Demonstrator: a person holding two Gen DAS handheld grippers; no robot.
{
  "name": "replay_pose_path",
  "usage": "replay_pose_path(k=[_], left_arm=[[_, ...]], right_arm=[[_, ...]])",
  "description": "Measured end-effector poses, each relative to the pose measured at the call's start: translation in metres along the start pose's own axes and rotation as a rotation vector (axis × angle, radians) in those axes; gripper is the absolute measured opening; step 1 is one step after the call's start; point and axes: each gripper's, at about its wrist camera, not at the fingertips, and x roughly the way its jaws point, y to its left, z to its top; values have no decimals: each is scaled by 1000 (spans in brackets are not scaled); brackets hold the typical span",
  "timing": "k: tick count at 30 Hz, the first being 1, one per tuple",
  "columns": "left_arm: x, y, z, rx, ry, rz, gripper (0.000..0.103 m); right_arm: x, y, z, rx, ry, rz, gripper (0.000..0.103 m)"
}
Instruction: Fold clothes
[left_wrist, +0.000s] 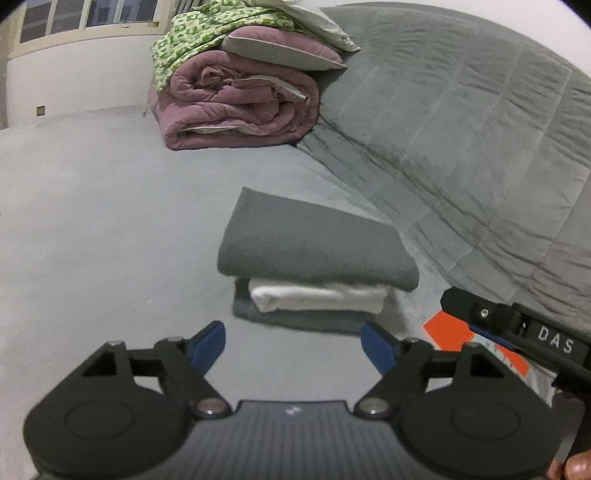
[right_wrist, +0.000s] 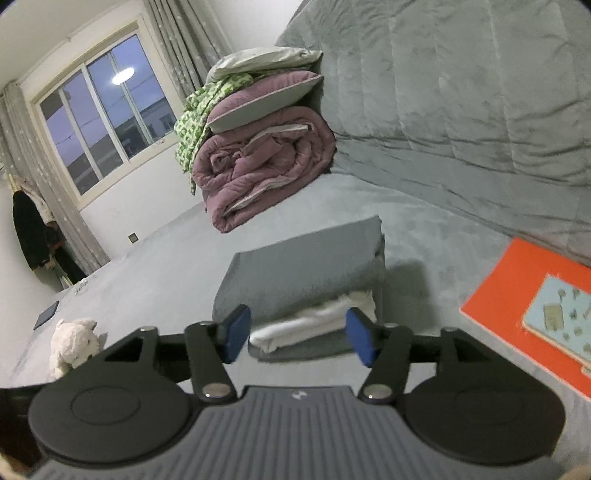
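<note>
Now we've got both jaws apart and empty, left gripper (left_wrist: 293, 345) and right gripper (right_wrist: 297, 334) short of the folded grey-and-white stack (left_wrist: 314, 254) on the bed (left_wrist: 110, 221).

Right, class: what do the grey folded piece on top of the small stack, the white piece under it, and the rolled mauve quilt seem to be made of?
Grey folded piece: probably soft knit or fleece, matte, with slightly fuzzy edges.
White piece: looks like thick cotton or towelling, matte, plump rounded folds; blur leaves it open.
Mauve quilt: padded brushed fabric, likely a synthetic fill, shown by puffy, crumpled rolls and pale piping.
</note>
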Motion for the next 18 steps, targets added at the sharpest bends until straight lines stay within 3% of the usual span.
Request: replay_pose_path(k=[4,6,8,12,18], left_arm=[[-10,-6,-8,30,19,83,102],[-13,-8,-12,39,27,122,102],[-13,-9,-15,36,41,160,102],[-10,-10,-20,20,102,242,102],[-13,-13,-26,23,92,259,102]], right_arm=[[-8,4,-11,-15,24,-39,80],[-10,5,-15,-36,36,-68,88],[-11,6,-17,-62,48,-95,103],[-15,6,-19,-101,68,-129,103],[-18,1,-23,-79,95,-134,103]])
